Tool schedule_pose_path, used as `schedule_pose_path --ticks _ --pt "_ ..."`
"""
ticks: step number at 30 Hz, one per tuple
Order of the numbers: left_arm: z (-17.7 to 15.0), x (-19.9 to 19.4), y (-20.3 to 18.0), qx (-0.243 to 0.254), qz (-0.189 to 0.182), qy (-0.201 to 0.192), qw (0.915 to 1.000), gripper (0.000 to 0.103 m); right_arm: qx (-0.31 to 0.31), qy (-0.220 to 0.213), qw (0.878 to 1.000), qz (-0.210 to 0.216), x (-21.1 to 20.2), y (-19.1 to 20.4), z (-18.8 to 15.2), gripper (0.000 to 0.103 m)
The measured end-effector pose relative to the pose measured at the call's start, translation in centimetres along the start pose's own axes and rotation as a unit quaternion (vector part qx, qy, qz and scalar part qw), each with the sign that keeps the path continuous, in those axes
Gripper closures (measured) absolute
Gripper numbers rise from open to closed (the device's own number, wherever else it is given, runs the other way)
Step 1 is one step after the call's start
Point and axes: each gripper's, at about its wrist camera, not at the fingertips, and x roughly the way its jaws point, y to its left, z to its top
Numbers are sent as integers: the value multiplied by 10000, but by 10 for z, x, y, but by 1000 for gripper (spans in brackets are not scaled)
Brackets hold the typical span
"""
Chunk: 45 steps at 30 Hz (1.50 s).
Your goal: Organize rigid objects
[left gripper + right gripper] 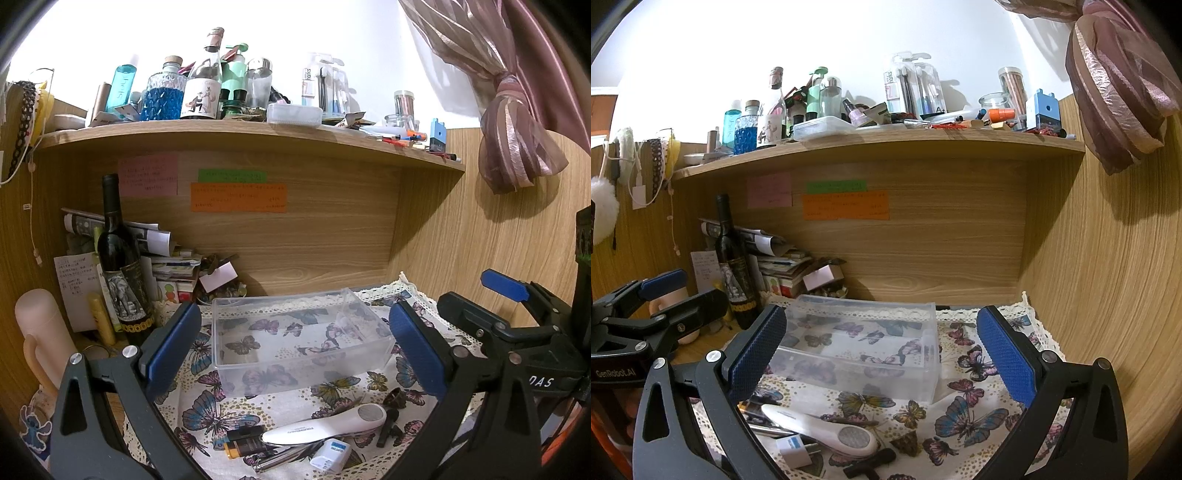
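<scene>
A clear plastic box (299, 339) stands empty on the butterfly cloth (207, 410); it also shows in the right wrist view (864, 343). In front of it lie a white handheld device (325, 428), a black and orange lighter (243, 441), a white plug adapter (330, 456), a metal rod (280, 459) and a small black piece (388, 428). The device (820, 428) and adapter (794, 452) show in the right view too. My left gripper (295, 354) is open and empty above the box. My right gripper (882, 358) is open and empty, also over the box.
A dark wine bottle (123, 266), stacked papers (166, 258) and a pink tube (40, 332) crowd the back left. A wooden shelf (258, 136) overhead carries bottles and pens. A wooden wall (1108, 295) closes the right side. The right gripper appears in the left view (517, 321).
</scene>
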Motion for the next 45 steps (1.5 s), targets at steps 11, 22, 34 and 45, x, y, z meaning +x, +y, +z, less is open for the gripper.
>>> schedule_pose_path --ticks 11,22,34,45 --pt "0 0 0 -10 -7 1 10000 0 7 10 10000 7 0 1 0 0" --pt "-1 -5 0 -12 71 -110 9999 0 -26 -23 10000 24 0 2 0 0" --pt "-18 18 38 -214 374 584 9974 22 -112 433 9989 -161 15 -12 -20 15" --pt "-87 52 61 -113 601 1983 9782 30 117 1580 9871 -225 43 -38 -73 21"
